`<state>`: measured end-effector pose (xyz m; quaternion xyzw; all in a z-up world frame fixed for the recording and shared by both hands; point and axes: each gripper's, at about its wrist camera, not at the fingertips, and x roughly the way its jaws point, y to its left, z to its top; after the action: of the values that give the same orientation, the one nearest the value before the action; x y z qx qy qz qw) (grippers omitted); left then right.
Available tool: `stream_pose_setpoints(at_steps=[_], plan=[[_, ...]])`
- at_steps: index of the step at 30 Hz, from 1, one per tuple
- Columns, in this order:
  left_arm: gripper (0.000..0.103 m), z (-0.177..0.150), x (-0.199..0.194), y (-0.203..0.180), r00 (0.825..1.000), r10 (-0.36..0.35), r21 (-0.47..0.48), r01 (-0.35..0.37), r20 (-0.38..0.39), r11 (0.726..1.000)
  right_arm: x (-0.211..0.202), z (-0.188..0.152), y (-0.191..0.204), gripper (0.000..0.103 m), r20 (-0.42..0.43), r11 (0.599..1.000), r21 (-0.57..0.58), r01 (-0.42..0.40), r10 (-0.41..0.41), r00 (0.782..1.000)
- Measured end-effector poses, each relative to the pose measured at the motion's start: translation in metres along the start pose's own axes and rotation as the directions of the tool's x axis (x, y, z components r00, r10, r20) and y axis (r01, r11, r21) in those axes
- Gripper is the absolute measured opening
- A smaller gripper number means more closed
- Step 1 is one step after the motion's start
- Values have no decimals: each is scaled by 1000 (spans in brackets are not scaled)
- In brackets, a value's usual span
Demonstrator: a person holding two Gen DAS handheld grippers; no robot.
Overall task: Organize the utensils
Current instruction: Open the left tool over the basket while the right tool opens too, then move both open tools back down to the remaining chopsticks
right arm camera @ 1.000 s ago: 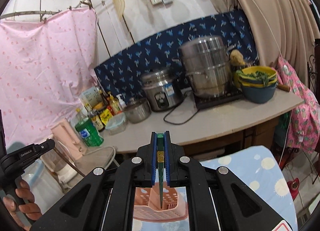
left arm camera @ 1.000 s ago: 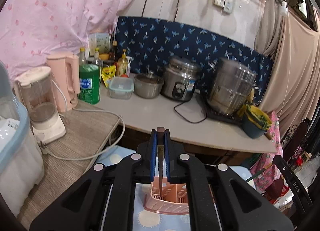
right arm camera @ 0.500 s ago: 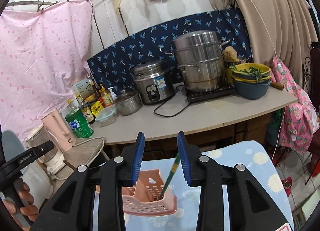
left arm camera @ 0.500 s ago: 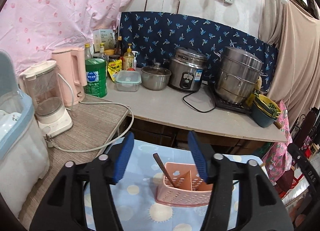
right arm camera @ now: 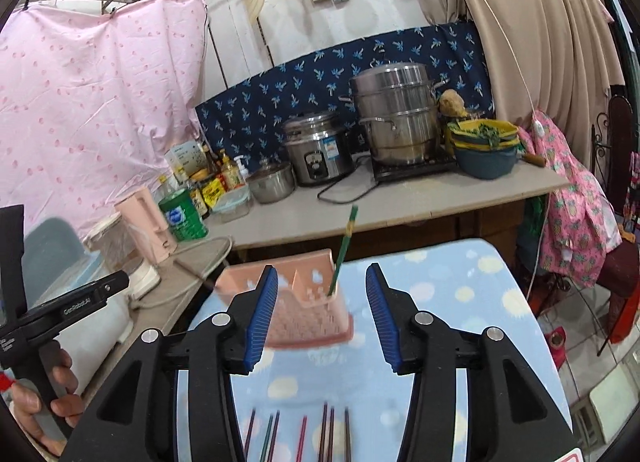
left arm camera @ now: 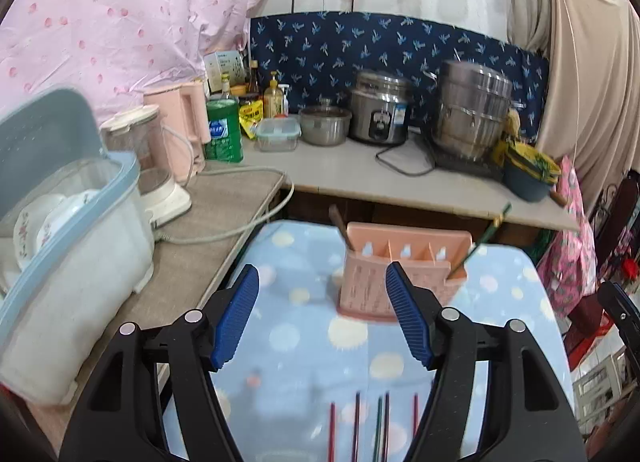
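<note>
Toward the far edge of the cloth-covered table (left arm camera: 304, 342), a pink utensil caddy (left arm camera: 384, 282) stands upright, a brown-handled utensil (left arm camera: 341, 227) leaning out of its left end compartment and a green chopstick (left arm camera: 482, 240) slanting from its right end. Nearer the table's front edge, loose chopsticks (right arm camera: 300, 436) in red, green and dark tones lie side by side on the blue, dot-printed cloth. The left gripper (left arm camera: 322, 316) hangs above the table with its blue-padded jaws spread wide and holding nothing, the caddy showing between them. The right gripper (right arm camera: 322, 312) is likewise parted and empty, framing the caddy and green chopstick from the other side; the person's left hand (right arm camera: 38, 402) grips a black handle at the lower left of that view. Left of the table sit a dish bin (left arm camera: 68, 262) holding plates, a blender (left arm camera: 148, 165) and a pink kettle (left arm camera: 180, 125). Behind, a counter (left arm camera: 352, 173) carries a green bottle (left arm camera: 223, 129), a rice cooker (left arm camera: 380, 109) and a stacked steamer (left arm camera: 472, 113).
</note>
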<state>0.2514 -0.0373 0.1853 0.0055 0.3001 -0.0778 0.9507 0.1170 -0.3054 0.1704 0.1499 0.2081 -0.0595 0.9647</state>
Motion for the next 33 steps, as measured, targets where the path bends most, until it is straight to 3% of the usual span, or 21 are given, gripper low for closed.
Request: stream_pose_setpoints(at_steps=[11, 20, 33], plan=[[63, -109, -31, 1, 992, 36, 81, -26, -122, 996, -52, -101, -14, 48, -154, 999, -12, 46, -48, 987], [63, -176, -34, 7, 979, 38, 92, -20, -198, 996, -60, -168, -21, 48, -261, 995, -64, 75, -89, 961], [63, -236, -24, 17, 951, 23, 80, 3, -310, 997, -41, -218, -23, 48, -362, 992, -100, 76, -107, 926]])
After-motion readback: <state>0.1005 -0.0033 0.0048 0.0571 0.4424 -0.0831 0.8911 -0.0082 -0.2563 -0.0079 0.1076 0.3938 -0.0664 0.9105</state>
